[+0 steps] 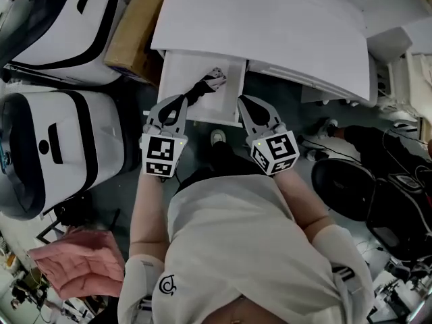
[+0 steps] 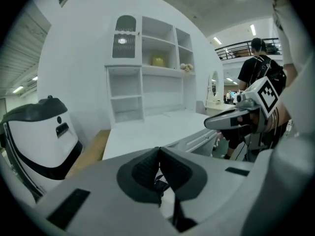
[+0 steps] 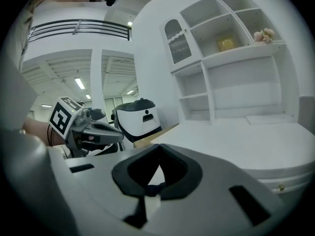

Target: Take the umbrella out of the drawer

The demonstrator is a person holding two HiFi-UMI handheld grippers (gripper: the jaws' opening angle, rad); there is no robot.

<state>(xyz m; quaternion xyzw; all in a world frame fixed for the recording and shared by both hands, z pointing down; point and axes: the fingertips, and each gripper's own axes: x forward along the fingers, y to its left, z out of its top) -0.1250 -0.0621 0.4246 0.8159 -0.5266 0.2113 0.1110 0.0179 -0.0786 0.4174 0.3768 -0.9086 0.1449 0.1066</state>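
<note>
Drawer [image 1: 226, 86] open upward, desktop [image 1: 270, 25] over its back

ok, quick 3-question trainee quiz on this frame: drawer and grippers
1. True or false: the drawer under the white desk is closed.
2. What lies in the drawer? A) a pink cloth B) a dark umbrella C) a shoe
3. How do the jaws of the left gripper and the right gripper stand?

Key:
1. False. It is pulled open.
2. B.
3. Both pairs are shut, tips together.
</note>
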